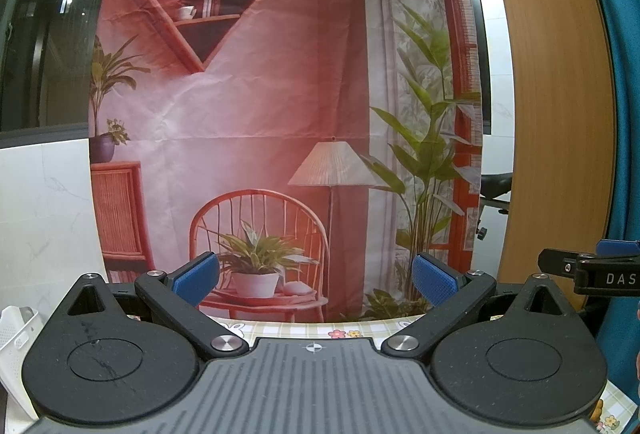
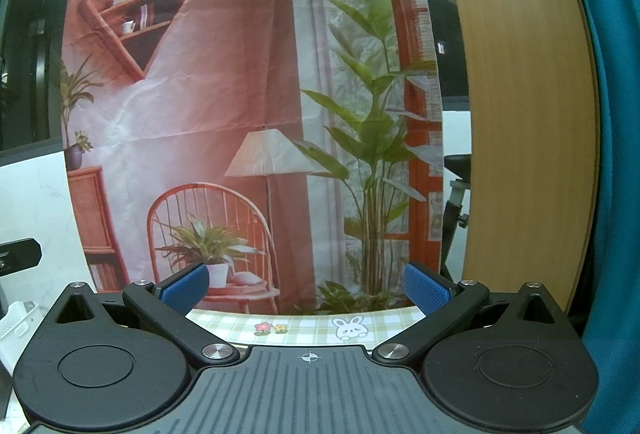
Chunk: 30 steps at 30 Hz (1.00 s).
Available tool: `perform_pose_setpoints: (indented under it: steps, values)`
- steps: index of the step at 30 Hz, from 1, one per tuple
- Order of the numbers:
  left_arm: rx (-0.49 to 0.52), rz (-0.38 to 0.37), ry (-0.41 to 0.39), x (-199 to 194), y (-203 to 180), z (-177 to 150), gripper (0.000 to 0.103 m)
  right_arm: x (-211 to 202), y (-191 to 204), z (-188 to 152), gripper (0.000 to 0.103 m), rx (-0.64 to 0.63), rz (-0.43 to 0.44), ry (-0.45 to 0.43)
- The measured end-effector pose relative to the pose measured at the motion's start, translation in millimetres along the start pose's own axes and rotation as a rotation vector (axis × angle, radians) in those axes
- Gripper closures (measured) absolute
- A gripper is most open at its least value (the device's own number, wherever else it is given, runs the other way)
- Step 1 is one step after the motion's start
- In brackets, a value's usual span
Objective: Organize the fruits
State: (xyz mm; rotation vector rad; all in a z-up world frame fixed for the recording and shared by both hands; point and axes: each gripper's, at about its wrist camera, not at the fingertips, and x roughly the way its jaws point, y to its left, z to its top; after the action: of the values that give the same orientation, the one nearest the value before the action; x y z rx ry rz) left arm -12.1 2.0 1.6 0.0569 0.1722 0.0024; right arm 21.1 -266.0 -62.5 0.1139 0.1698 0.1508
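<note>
Both up: left gripper (image 1: 316,276) and right gripper (image 2: 306,288) have blue pads spread wide, nothing between them, held above the checked tablecloth (image 2: 312,326). No fruit visible in either view. White basket (image 1: 18,330) sits left of the tablecloth, contents probably hidden by the gripper body. Printed backdrop (image 1: 280,114) hangs behind the tablecloth.

Left hand-held gripper (image 1: 316,278) and right hand-held gripper (image 2: 306,288), both level, jaws wide apart.
</note>
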Motion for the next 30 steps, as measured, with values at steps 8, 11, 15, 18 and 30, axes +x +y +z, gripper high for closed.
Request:
perform_pose_setpoints:
  steps: [8, 11, 15, 18, 30]
  values:
    - [-0.005, -0.011, 0.007, 1.2, -0.5, -2.6, 0.000, -2.3, -4.9, 3.7, 0.000, 0.000, 0.006, 0.001]
    - [-0.004, -0.021, 0.003, -0.1, -0.9, -3.1, 0.000, -2.6, -6.1, 4.5, 0.000, -0.001, 0.008, 0.002]
    - [0.000, -0.022, 0.000, -0.4, -1.6, -3.8, 0.000, -1.2, -4.4, 0.0, 0.000, 0.000, 0.021, 0.003]
    - [0.002, -0.024, 0.001, 1.6, -0.8, -4.4, 0.000, 1.1, -1.4, -4.9, 0.000, 0.003, 0.028, -0.004]
    - [0.006, -0.057, 0.115, 43.5, 8.0, -36.2, 0.000, 44.5, -13.9, -45.2, 0.000, 0.027, 0.023, 0.036]
